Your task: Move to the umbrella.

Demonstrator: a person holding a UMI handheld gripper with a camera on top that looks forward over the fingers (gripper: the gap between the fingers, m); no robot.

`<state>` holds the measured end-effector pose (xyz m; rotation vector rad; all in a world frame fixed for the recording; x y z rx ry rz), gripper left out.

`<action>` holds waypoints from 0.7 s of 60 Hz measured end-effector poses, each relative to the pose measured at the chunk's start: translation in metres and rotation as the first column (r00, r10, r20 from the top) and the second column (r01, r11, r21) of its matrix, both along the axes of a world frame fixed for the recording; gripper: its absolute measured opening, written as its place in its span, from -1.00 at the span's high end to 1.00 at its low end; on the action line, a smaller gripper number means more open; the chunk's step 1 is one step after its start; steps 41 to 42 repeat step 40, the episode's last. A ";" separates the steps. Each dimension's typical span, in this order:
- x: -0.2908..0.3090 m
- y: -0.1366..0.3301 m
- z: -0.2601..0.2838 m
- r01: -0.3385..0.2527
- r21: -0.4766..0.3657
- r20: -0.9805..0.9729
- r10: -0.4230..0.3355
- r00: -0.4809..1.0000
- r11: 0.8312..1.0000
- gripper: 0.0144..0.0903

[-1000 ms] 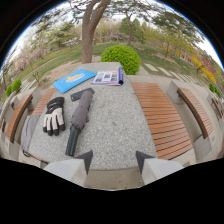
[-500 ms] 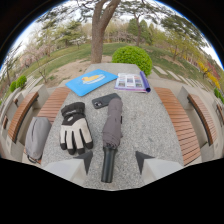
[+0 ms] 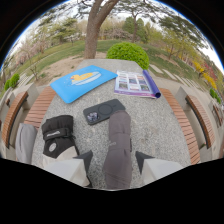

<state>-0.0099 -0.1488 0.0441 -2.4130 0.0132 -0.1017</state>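
Note:
A folded grey umbrella [image 3: 118,145] lies lengthwise on the stone table [image 3: 155,122], its near end running down between my two fingers. My gripper [image 3: 113,167] is open, with a gap showing on each side of the umbrella. The left finger [image 3: 75,167] and right finger [image 3: 150,167] flank it at table level. The umbrella's far tip reaches a dark phone [image 3: 103,110].
Black-and-white gloves [image 3: 58,135] lie just left of the umbrella. A blue mat [image 3: 82,81] and an open magazine [image 3: 135,83] sit at the table's far side. Wooden benches [image 3: 192,125] stand on both sides; a tree trunk [image 3: 92,35] and a bush [image 3: 128,51] rise beyond.
The gripper has moved forward and right over the table; the umbrella, earlier ahead of the fingers, now lies between them and looks larger.

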 end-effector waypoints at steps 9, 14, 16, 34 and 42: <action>0.002 0.021 -0.014 0.008 -0.012 0.005 -0.008 1.000 1.000 -0.85; 0.003 0.026 -0.018 0.008 -0.017 0.006 -0.007 1.000 1.000 -0.85; 0.003 0.027 -0.019 0.005 -0.020 0.006 -0.005 1.000 1.000 -0.86; 0.003 0.029 -0.020 -0.002 -0.025 -0.001 0.002 1.000 1.000 -0.86; 0.002 0.027 -0.019 -0.003 -0.026 -0.009 0.003 1.000 1.000 -0.86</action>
